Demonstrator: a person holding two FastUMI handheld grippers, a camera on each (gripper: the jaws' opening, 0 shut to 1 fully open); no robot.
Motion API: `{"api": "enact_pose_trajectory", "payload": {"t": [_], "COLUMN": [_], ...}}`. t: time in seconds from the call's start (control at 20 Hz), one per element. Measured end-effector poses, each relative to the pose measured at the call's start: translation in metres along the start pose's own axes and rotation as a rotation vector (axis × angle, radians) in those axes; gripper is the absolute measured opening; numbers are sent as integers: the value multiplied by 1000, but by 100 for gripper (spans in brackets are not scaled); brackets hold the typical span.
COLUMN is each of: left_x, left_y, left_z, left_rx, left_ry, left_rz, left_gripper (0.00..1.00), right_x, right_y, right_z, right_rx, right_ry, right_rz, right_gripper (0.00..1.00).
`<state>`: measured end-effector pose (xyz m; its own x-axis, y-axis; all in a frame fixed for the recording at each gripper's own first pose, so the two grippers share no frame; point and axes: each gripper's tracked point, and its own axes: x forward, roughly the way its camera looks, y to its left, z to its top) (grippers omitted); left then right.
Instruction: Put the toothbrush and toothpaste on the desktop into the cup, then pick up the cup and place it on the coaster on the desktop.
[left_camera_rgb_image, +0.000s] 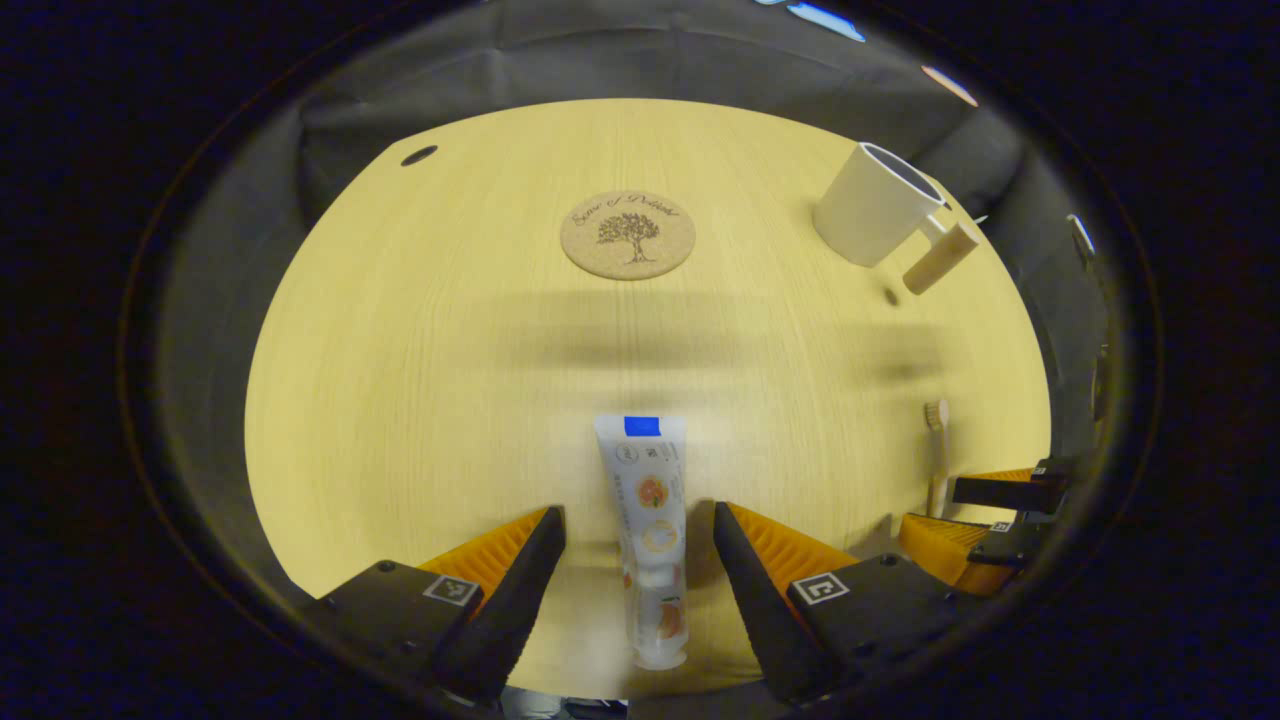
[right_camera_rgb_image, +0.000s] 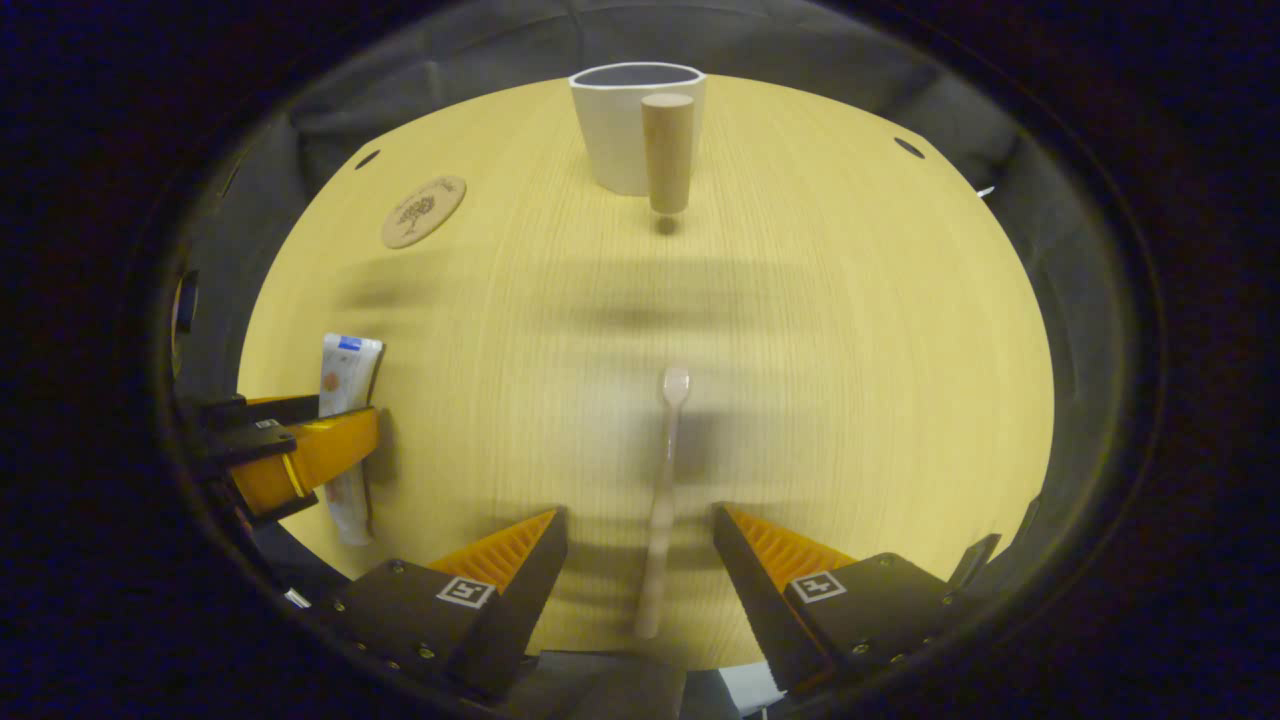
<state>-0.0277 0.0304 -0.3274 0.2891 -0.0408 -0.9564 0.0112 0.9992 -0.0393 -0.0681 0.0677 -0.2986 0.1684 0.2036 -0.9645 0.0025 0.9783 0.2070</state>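
A white toothpaste tube (left_camera_rgb_image: 650, 535) lies flat on the yellow wooden desktop (left_camera_rgb_image: 450, 380), between the open fingers of my left gripper (left_camera_rgb_image: 638, 520), which do not touch it. A pale wooden toothbrush (right_camera_rgb_image: 662, 510) lies head away between the open fingers of my right gripper (right_camera_rgb_image: 640, 525), also untouched. The white cup (right_camera_rgb_image: 625, 125) with its wooden handle (right_camera_rgb_image: 667, 150) stands upright at the far side. A round cork coaster (left_camera_rgb_image: 627, 234) lies flat beyond the tube. In the right gripper view the left gripper (right_camera_rgb_image: 300, 450) straddles the toothpaste tube (right_camera_rgb_image: 345, 400).
The round desktop ends in a curved edge with black cloth walls behind. Small dark holes (left_camera_rgb_image: 419, 155) (right_camera_rgb_image: 908, 147) sit near the far rim. In the left gripper view the right gripper (left_camera_rgb_image: 990, 520) and the toothbrush (left_camera_rgb_image: 937, 455) lie at the right.
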Motion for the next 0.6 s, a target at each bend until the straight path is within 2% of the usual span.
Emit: {"api": "enact_pose_trajectory", "payload": {"t": [0.05, 0.1, 0.2, 0.25, 0.3, 0.35, 0.45, 0.5, 0.55, 0.6], "left_x": [0, 1, 1, 2, 1, 2, 1, 2, 3, 2], "left_y": [1, 2, 2, 1, 3, 3, 3, 1, 1, 1], "left_z": [0, 1, 1, 0, 0, -1, -1, -1, 0, 1], "left_rx": [9, 17, 28, 37, 45, 53, 54, 53, 53, 46], "left_ry": [-2, -2, 2, 2, 3, 5, 1, 0, -3, -4], "left_rz": [6, 11, 18, 22, 32, 40, 40, 39, 40, 40], "left_gripper": [97, 97, 93, 92, 89, 82, 72, 67, 59, 57], "right_x": [1, 2, 3, 3, 3, 4, 2, 6, 3, 3], "right_y": [-2, -3, -6, -6, -8, -9, -13, -10, -10, -10], "right_z": [-2, -4, -3, -2, -3, -3, -4, -5, -8, -8], "right_rx": [6, 9, 4, 1, -1, -2, -19, -7, -15, -27], "right_ry": [12, 22, 26, 29, 36, 37, 41, 41, 59, 53], "right_rz": [-6, -5, -20, -21, -28, -34, -58, -51, -49, -49], "right_gripper": [90, 84, 83, 77, 72, 67, 66, 44, 41, 39]}}
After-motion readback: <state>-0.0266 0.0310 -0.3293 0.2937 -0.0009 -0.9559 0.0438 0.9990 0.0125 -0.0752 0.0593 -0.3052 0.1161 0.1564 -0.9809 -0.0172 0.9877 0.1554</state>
